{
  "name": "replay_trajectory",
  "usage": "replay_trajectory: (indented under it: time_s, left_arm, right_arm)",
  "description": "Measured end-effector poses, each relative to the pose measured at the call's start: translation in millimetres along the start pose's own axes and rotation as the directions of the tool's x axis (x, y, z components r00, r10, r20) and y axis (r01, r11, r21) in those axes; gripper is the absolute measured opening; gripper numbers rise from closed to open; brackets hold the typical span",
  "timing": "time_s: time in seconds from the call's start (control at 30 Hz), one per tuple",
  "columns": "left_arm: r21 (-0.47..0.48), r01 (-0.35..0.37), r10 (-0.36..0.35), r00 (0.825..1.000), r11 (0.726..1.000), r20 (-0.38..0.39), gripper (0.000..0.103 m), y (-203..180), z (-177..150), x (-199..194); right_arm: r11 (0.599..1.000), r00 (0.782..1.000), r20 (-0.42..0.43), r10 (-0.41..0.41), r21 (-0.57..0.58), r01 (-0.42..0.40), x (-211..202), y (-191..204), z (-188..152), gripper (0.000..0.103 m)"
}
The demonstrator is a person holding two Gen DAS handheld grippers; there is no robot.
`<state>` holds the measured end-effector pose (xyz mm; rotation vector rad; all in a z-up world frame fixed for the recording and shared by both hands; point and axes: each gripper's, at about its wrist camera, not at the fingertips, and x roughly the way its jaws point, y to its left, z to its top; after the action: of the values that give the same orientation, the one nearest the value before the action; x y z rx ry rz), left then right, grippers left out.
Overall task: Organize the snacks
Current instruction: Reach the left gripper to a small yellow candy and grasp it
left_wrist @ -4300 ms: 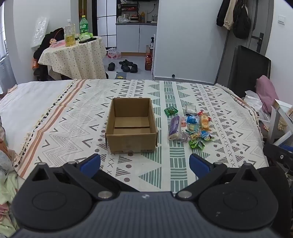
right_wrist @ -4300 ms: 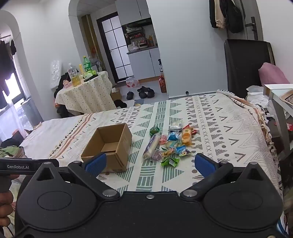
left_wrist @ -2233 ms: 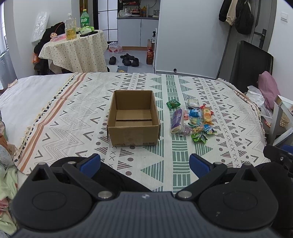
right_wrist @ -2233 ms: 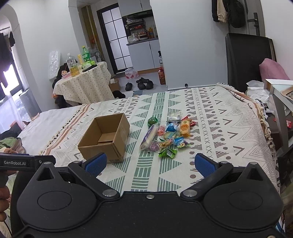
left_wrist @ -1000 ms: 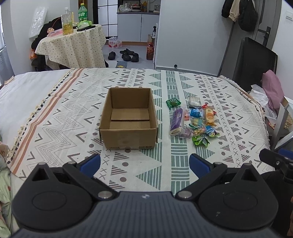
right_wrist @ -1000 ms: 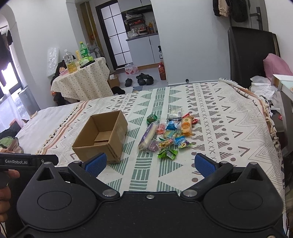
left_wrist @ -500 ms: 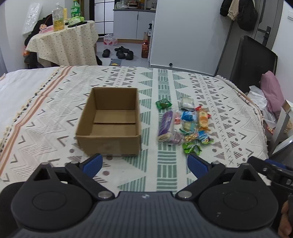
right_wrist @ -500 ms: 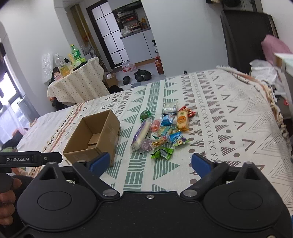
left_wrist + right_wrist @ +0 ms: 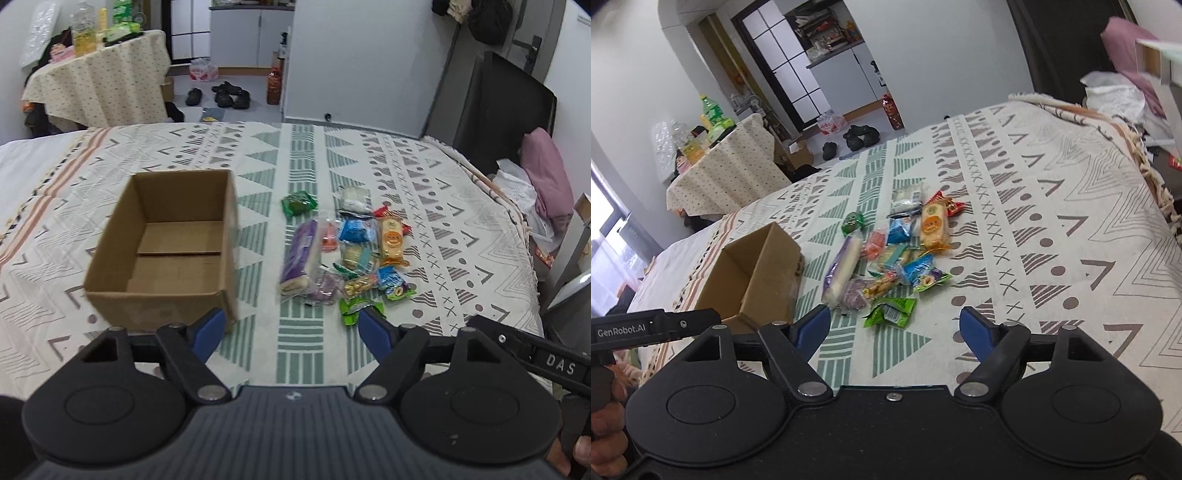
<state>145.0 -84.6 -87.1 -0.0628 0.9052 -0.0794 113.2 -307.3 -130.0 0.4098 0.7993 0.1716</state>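
Lying in a loose heap on the patterned bedspread (image 9: 461, 206), the snacks (image 9: 351, 251) are just to the right of the open cardboard box (image 9: 166, 251), which is empty inside. The biggest piece, a long purple packet (image 9: 299, 254), has its long axis pointing away from the cameras, almost parallel to the box wall beside it. At the near edge of the heap a green packet (image 9: 891, 312) is the closest piece to both tools.

The right gripper (image 9: 894, 326) has this green packet directly ahead of its fingers, a little left of center, so I judge the right hand is the better placed one for the first pick. The left gripper (image 9: 291, 328) points at the bare strip between box and heap; the snacks are ahead and to its right. Both pairs of jaws are closing, partly open, with nothing between them.
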Motion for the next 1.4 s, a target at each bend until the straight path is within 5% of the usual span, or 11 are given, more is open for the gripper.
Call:
replay_trajectory:
  time_s: [0.5,0.8,1.4]
  left_arm:
    - [0.047,0.037,-0.033,0.996,0.998,-0.082,0.053,-37.3,20.9,77.2]
    - [0.161,0.087,-0.067,0.990,0.983,-0.126,0.050,-64.2,36.9,124.4]
    - [0.180,0.120,-0.080,0.973,0.976,-0.217,0.047,-75.0,33.0,191.9]
  right_arm:
    - [0.985,0.997,-0.064,0.034,0.173,-0.023,62.3,-38.5,20.6,0.063]
    - [0.956,0.991,-0.109,0.075,0.290,-0.041,97.0,-66.0,24.8,0.059]
    - [0.926,0.977,-0.175,0.125,0.374,-0.052,148.9,-87.7,23.0,0.058]
